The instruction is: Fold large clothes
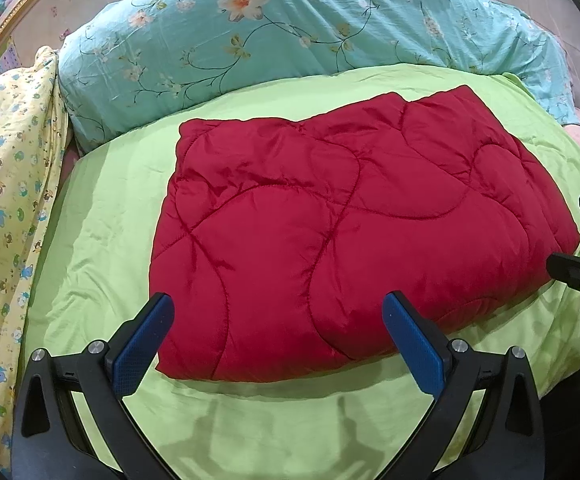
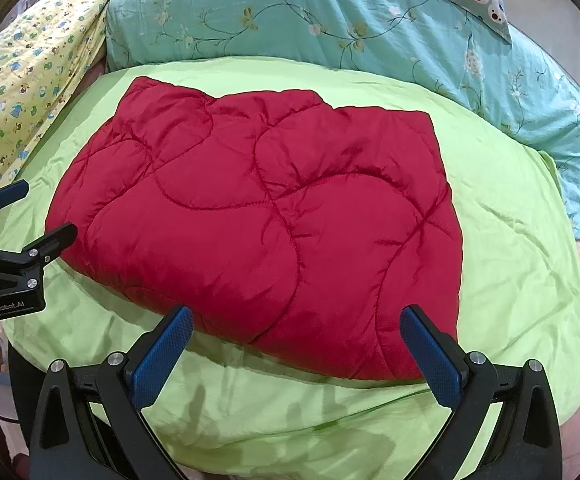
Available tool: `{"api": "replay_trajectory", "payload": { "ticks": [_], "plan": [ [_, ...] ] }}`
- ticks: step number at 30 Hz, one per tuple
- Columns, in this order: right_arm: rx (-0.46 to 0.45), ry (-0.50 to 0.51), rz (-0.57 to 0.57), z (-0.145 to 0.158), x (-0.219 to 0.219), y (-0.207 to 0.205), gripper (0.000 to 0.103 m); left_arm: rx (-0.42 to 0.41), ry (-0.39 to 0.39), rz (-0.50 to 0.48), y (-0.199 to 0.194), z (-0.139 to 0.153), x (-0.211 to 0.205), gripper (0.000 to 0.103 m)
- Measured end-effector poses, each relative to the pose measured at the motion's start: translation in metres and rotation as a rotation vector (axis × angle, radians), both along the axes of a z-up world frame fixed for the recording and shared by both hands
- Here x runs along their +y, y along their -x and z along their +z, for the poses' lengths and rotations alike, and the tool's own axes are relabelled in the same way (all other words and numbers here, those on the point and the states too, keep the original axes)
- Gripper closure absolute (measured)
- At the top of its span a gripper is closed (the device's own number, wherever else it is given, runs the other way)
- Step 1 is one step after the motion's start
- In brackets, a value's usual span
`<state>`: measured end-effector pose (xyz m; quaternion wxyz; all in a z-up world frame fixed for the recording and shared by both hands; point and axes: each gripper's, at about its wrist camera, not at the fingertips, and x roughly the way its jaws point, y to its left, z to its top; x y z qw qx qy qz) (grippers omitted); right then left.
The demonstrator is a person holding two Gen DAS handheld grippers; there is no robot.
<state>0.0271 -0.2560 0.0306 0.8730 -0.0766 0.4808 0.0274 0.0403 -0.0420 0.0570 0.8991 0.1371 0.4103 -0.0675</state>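
A lime-green sheet [image 1: 102,216] covers the bed. On it, near the middle, lies a folded red quilted garment [image 1: 342,236], flat. Beyond the garment sits a teal floral duvet [image 1: 250,44]; left of that duvet a yellow cartoon-print blanket [image 1: 6,184] is heaped.

Red quilted garment [image 1: 342,224], folded, flat on bed

Readable text, one item: "GenRobot.AI", pale lettering on the black body of the left gripper [image 2: 34,216], at the right wrist view's left edge.
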Motion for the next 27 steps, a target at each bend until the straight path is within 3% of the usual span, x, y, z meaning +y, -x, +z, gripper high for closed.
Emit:
{"api": "replay_trajectory", "payload": {
  "ticks": [27],
  "plan": [
    [0.005,-0.015,-0.013,-0.0028,-0.0049,-0.0038,0.000,0.006,-0.006,-0.004,-0.0046,-0.0028,-0.0028,0.000]
  ]
}}
